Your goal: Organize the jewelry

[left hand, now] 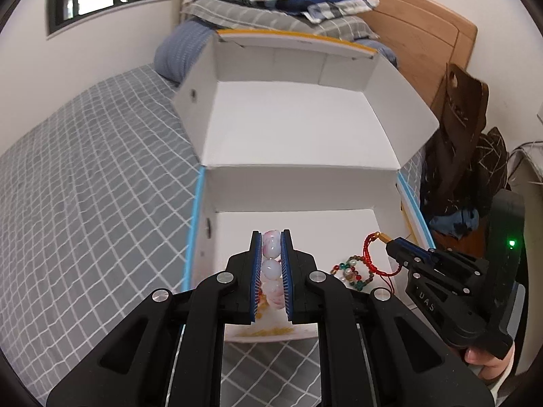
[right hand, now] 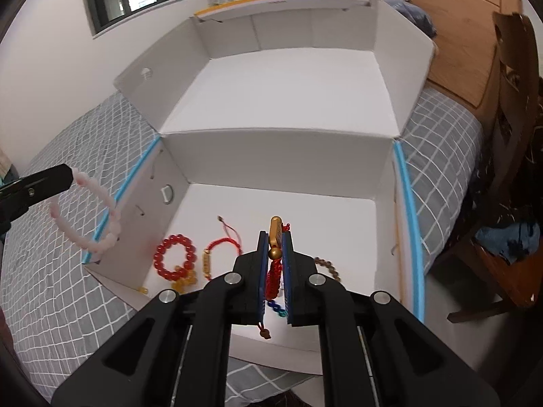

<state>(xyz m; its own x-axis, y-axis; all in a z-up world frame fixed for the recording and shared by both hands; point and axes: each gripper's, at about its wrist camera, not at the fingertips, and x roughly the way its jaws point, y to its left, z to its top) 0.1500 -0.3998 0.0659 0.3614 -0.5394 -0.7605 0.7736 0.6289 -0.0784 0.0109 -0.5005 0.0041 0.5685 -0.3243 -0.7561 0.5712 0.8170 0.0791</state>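
Over the near compartment of the open white cardboard box [right hand: 278,108] we carry a bracelet in each gripper: our left gripper [left hand: 271,264] has its jaws nearly shut on a pink-and-white bead bracelet [left hand: 271,254], its loop hanging beside the box's left wall, while our right gripper [right hand: 275,264] is clamped on a red cord bracelet with a gold charm [right hand: 275,234], charm pointing forward along the jaws. Below the right gripper lie a red bead bracelet [right hand: 174,254] and other pieces, so it seems nearer to setting down. All rests on a grey checked bed [left hand: 85,169] by a wooden headboard [left hand: 414,27].
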